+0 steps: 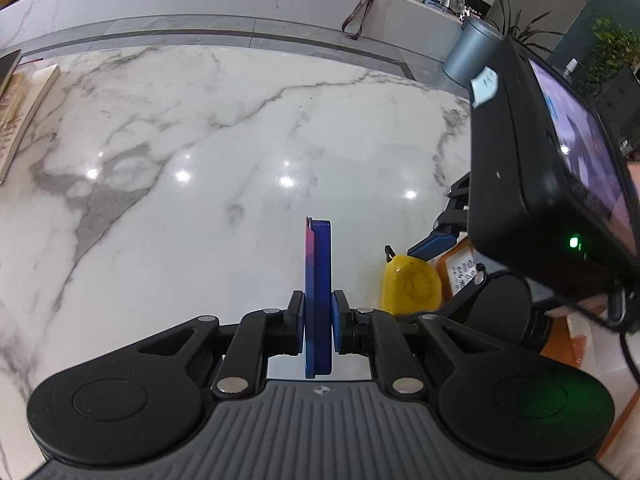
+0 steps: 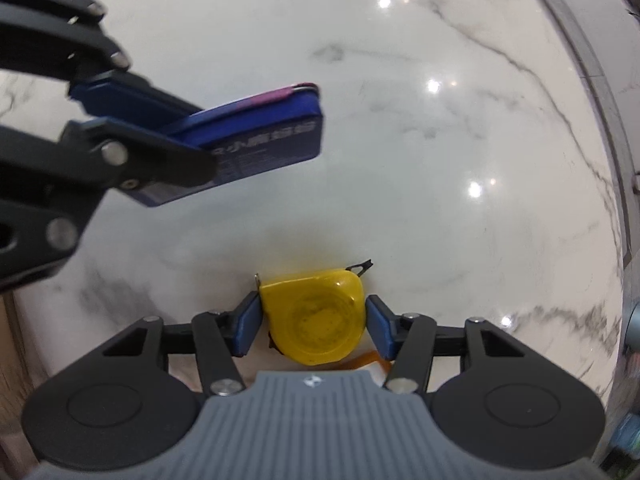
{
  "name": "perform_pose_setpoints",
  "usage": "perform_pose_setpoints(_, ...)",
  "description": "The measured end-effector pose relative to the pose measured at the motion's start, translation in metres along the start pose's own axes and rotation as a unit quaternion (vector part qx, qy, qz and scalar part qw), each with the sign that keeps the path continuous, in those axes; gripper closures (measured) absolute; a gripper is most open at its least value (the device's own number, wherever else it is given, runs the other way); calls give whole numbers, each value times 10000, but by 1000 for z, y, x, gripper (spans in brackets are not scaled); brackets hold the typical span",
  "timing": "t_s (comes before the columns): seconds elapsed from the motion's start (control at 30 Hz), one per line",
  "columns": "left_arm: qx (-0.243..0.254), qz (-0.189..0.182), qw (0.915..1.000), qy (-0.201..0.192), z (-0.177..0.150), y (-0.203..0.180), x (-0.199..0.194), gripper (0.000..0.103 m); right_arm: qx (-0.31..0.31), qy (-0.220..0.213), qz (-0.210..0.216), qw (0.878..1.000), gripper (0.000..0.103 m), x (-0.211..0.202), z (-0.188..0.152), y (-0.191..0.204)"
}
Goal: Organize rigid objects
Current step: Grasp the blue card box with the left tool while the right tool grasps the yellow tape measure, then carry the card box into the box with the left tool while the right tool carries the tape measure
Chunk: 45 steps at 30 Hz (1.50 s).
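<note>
White marble with grey veins makes up the shiny counter [image 1: 180, 128] in the left wrist view. The left tool [image 1: 318, 322] is squeezed tight on a thin blue flat box with a pink edge [image 1: 318, 280]. The box stands on its edge between the two pads and sticks out forward above the counter. To the right sits a yellow plastic tape measure [image 1: 412, 286] on the counter. The right tool [image 1: 444, 240] reaches down beside it, with a black camera box with a lit screen [image 1: 540, 168] on top. A grey metal can [image 1: 472, 52] stands far back, near green plants [image 1: 612, 52]. Some books [image 1: 20, 120] lie at the left edge.

In the right wrist view, the right tool [image 2: 312, 326] points down at the counter [image 2: 440, 140]. The tape measure [image 2: 316, 320] lies between its two blue pads. The pads are partly apart, with a small gap showing on each side, so they do not press on it. Up on the left, the left tool [image 2: 188, 132] holds the blue box [image 2: 260, 136] above the counter, well apart from the tape measure.
</note>
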<state>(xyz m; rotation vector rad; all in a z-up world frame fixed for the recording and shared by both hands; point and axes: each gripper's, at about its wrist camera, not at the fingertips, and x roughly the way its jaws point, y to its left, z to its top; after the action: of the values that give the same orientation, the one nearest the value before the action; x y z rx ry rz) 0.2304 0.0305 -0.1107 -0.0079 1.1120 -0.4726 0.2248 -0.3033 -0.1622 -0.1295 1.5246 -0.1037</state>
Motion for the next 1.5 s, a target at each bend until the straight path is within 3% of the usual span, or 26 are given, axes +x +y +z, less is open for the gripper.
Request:
perform_pose_setpoints(0.1, 19, 26, 10000, -76, -6, -2, -15, 89, 166, -343, -155, 9992, 46, -14, -8, 14)
perform_pose_setpoints(0.27, 113, 135, 9996, -199, -16, -11, -42, 89, 606, -1343, -190, 9889, 46, -59, -39, 48)
perform_pose_setpoints(0.43, 307, 235, 9984, -408, -22, -34, -81, 89, 1319, -2281, -295, 9642, 46, -111, -83, 73)
perform_pose_setpoints(0.63, 564, 152, 9954, -766, -28, -77, -118, 89, 1793, -2953, -403, 9376, 46, -156, -142, 94)
perform_pose_setpoints(0.83, 939, -186, 9921, -805, -40, -133, -128, 89, 2268, -3141, -755, 9188, 46, -172, -207, 103)
perform_pose_setpoints(1.13, 1280, -744, 9871, -612, -51, -214, -107, 88, 3484, -3113, -471, 8829, 46, -160, -297, 85)
perform_pose_setpoints(1.23, 1236, -864, 9876, -441, -51, -230, -89, 88, 3713, -3075, -396, 8752, 46, -150, -311, 79)
perform_pose_setpoints(1.5, 973, -797, 9921, 9, -48, -247, -42, 89, 3876, -2986, -311, 8716, 46, -127, -326, 65)
